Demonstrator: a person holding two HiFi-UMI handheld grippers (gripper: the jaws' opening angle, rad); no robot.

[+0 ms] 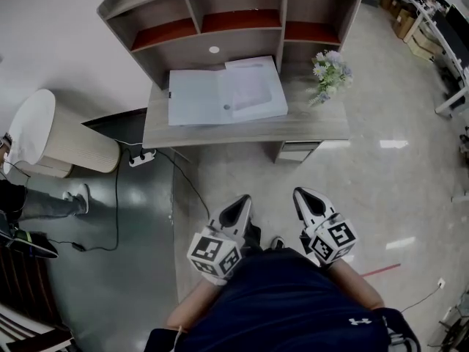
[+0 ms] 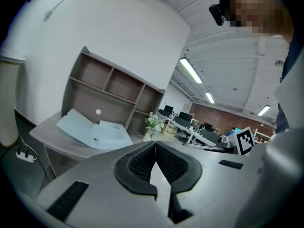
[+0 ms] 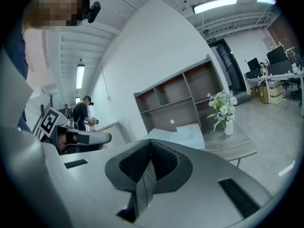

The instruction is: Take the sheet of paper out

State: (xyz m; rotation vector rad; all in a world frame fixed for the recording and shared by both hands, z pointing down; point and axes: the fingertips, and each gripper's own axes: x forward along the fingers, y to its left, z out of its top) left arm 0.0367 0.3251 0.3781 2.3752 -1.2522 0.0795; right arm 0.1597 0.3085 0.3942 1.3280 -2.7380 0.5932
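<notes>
An open pale blue folder (image 1: 196,97) lies flat on the wooden desk (image 1: 308,127), under the hutch shelves. A white sheet of paper (image 1: 253,88) rests in its right half. The left gripper view shows the folder (image 2: 80,126) far ahead, and so does the right gripper view (image 3: 183,133). Both grippers are held close to my body, well short of the desk, over the floor. My left gripper (image 1: 239,204) is shut with nothing in it, its pads meeting at the tip (image 2: 155,144). My right gripper (image 1: 303,196) is also shut and empty (image 3: 150,141).
A vase of flowers (image 1: 330,72) stands on the desk's right end. A power strip (image 1: 141,158) and cables lie on the floor at the desk's left. A round beige bin with a white lid (image 1: 44,134) stands at the left, with another person's legs (image 1: 47,202) beside it.
</notes>
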